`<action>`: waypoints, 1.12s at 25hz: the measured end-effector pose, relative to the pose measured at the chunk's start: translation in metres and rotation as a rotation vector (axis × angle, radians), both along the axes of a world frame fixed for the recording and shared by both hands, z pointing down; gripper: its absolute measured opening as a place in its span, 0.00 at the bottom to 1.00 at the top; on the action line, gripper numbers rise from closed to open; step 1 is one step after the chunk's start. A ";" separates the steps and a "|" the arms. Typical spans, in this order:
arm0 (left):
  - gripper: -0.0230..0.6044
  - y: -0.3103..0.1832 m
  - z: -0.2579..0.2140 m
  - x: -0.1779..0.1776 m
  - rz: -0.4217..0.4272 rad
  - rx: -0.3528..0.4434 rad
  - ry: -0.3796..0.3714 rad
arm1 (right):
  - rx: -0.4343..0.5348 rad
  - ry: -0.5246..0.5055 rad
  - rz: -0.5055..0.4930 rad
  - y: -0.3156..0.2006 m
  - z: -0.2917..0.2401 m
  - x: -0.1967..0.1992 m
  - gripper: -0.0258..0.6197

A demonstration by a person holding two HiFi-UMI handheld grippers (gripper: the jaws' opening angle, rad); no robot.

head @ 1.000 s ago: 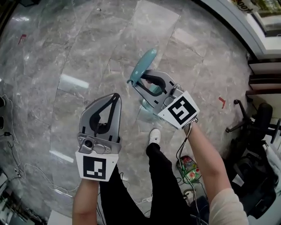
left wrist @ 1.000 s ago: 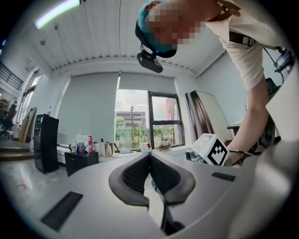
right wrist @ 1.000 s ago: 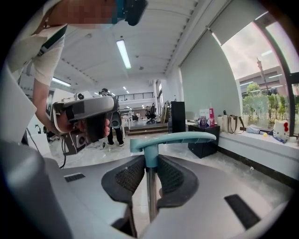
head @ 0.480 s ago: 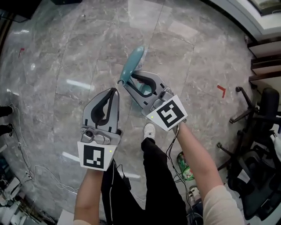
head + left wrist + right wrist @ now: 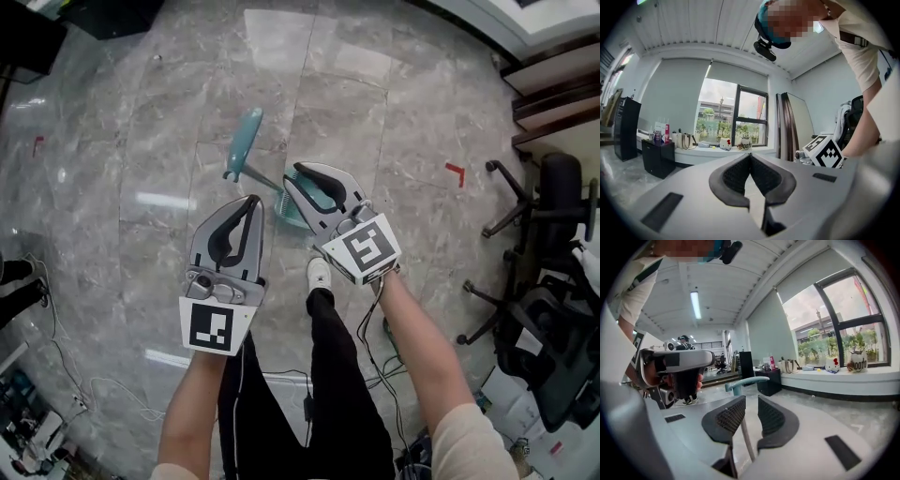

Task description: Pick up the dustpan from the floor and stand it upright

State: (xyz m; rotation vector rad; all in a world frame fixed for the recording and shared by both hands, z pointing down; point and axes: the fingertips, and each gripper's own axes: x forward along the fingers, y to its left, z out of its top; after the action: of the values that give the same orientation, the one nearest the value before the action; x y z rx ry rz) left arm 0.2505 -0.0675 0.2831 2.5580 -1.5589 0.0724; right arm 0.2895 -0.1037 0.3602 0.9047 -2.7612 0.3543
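Observation:
The dustpan stands on the grey marble floor with its teal handle leaning up and to the left. A thin metal shaft runs down to the teal pan, which is mostly hidden under my right gripper. In the right gripper view the handle rises beyond the jaws. The shaft runs through the wide gap between the pads and neither pad presses on it. That right gripper is open. My left gripper hovers to the left of the pan, shut and empty, its pads meeting at the tips.
The person's shoe stands just behind the pan. Black office chairs crowd the right side and a red tape mark lies on the floor near them. Cables trail at lower left. A black cabinet stands below the window ledge.
My right gripper has drawn back along the shaft, so the teal handle now lies farther beyond its tips. Both grippers moved across the floor together. The left stayed shut.

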 end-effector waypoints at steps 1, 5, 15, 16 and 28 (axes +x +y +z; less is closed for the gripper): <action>0.05 0.003 -0.008 -0.002 0.015 0.001 0.009 | 0.001 0.009 0.030 0.005 -0.009 0.006 0.19; 0.05 0.026 -0.064 -0.018 0.062 0.005 0.060 | -0.029 -0.028 0.222 0.037 -0.077 0.022 0.07; 0.05 0.150 -0.290 -0.042 0.482 0.025 0.098 | 0.073 -0.070 0.678 0.161 -0.340 0.015 0.07; 0.05 0.163 -0.305 -0.047 0.487 0.026 0.083 | 0.096 -0.065 0.691 0.174 -0.364 0.015 0.07; 0.05 0.287 -0.389 -0.048 0.249 0.118 0.014 | 0.145 -0.013 0.674 0.324 -0.458 0.044 0.07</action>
State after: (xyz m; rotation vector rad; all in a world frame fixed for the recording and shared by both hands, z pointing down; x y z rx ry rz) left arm 0.2024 0.2199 -0.1062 2.8256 -1.2669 -0.0105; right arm 0.3338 0.2202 -0.0982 1.8645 -2.4319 0.2575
